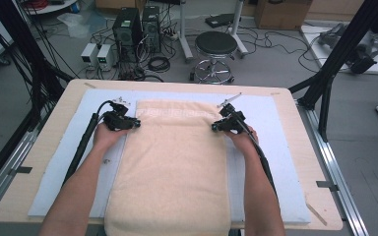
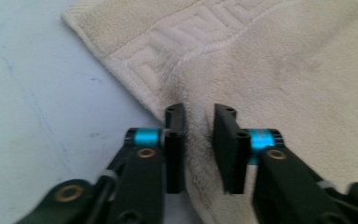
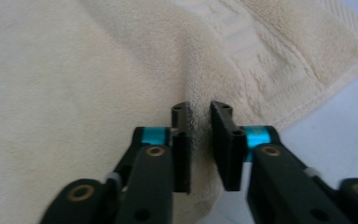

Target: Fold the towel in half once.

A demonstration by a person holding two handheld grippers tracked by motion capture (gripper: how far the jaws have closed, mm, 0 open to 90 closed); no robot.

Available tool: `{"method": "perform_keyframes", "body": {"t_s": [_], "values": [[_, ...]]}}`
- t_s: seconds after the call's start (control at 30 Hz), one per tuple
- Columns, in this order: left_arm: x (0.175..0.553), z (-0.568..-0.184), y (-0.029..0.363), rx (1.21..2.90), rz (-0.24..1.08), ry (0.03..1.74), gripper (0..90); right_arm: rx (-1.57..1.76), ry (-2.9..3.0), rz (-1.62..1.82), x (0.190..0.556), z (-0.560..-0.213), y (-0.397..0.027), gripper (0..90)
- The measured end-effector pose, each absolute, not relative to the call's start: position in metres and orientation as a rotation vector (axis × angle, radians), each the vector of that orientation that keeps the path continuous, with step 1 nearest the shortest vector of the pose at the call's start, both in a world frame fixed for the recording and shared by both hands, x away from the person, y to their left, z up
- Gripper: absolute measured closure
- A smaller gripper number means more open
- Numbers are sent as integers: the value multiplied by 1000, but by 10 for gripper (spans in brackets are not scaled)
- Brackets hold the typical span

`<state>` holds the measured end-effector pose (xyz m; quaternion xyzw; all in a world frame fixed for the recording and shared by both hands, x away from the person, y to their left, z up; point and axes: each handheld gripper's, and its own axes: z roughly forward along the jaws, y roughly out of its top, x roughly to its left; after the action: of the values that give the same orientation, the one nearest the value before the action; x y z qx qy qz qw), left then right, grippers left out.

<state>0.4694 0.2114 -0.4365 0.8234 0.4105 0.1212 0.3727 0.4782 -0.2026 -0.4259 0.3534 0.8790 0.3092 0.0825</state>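
Observation:
A cream towel [image 1: 172,162] lies lengthwise on a pale blue mat [image 1: 270,147], its patterned far end toward the back of the table. My left gripper [image 1: 137,124] sits at the towel's left edge near the far corner, and my right gripper [image 1: 214,127] at the right edge opposite. In the left gripper view the jaws [image 2: 199,112] pinch a raised ridge of towel [image 2: 284,70] beside its key-pattern border. In the right gripper view the jaws [image 3: 200,108] likewise squeeze a fold of towel [image 3: 74,70] near its hemmed edge.
The mat covers most of a wooden table [image 1: 54,113]. The towel's near end hangs over the front edge. Beyond the table stand a black stool [image 1: 215,46], computer towers [image 1: 128,27] and cables on the floor. Black frame legs [image 1: 332,64] rise at the right.

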Motion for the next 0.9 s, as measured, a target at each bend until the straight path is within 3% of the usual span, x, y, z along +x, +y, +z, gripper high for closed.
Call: {"method": "perform_keyframes", "body": {"t_s": [0.17,0.47,0.63,0.8,0.9], "values": [[466,-425,215,2072,319,1040,852,1083,2617,1028,474,-413,-213,840],[430,-366,235,1979,360,874,851,927,2577,1239,445,-356,-228,839],[378,-345,245,1927,415,763,849,740,2580,1250,389,-327,-229,835],[308,-360,255,1949,401,651,844,606,2632,1263,324,-330,-230,820],[269,-388,259,1976,337,611,778,568,2653,1242,288,-351,-230,704]]}}
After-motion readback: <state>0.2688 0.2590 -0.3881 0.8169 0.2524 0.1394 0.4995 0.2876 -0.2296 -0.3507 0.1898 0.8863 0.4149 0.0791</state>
